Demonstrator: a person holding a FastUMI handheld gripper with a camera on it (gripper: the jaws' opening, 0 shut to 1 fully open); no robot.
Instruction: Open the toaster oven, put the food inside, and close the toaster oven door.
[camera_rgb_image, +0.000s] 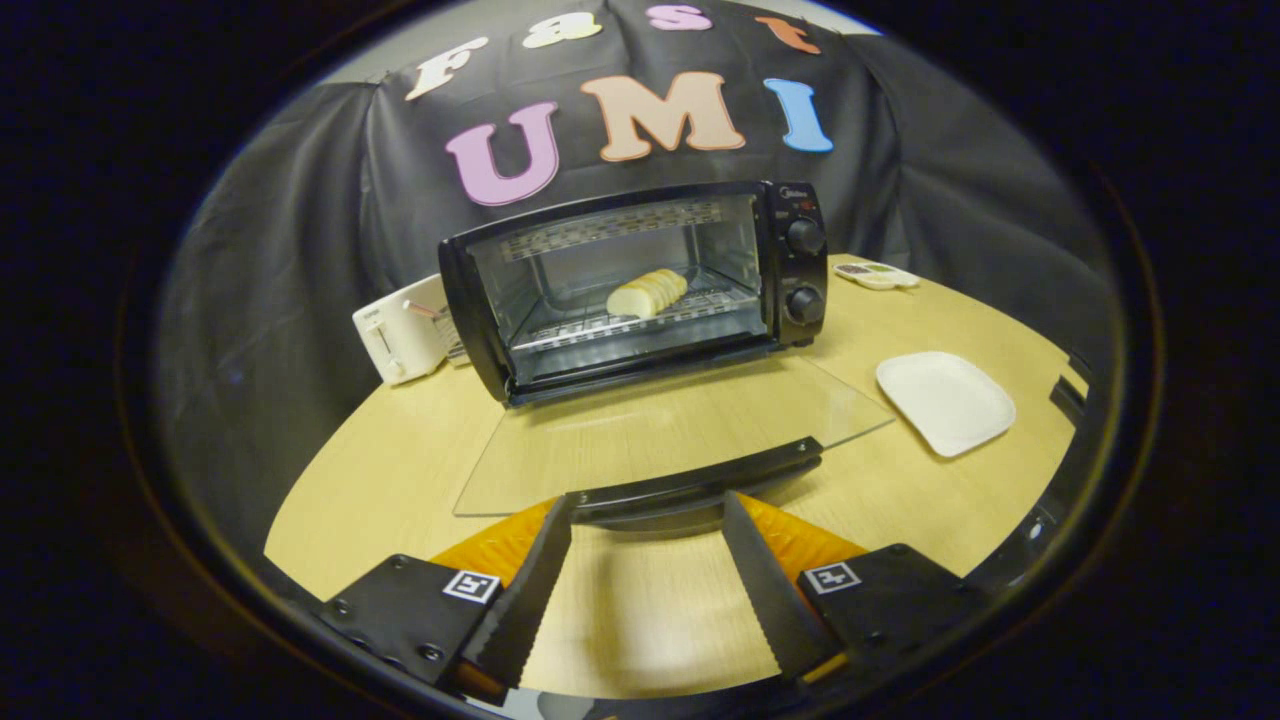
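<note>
My tool (648, 505) gapes wide, empty, at the door handle (700, 478). Bread (647, 293) is on the far toaster oven (640, 285) rack. Risk: fingers slip off the handle, glass door (660, 430) drops onto the desk (400, 470).

Sliced bread (647, 293) inside open toaster oven (640, 285)

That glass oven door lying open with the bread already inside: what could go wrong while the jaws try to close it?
The open gripper sits at the dark handle of the black toaster oven's glass door, with nothing gripped. The jaws might slip off the handle, letting the door drop back onto the wooden table. A hard push could also shove the oven backward toward the white toaster, or jolt the sliced bread loaf on its rack.
</note>
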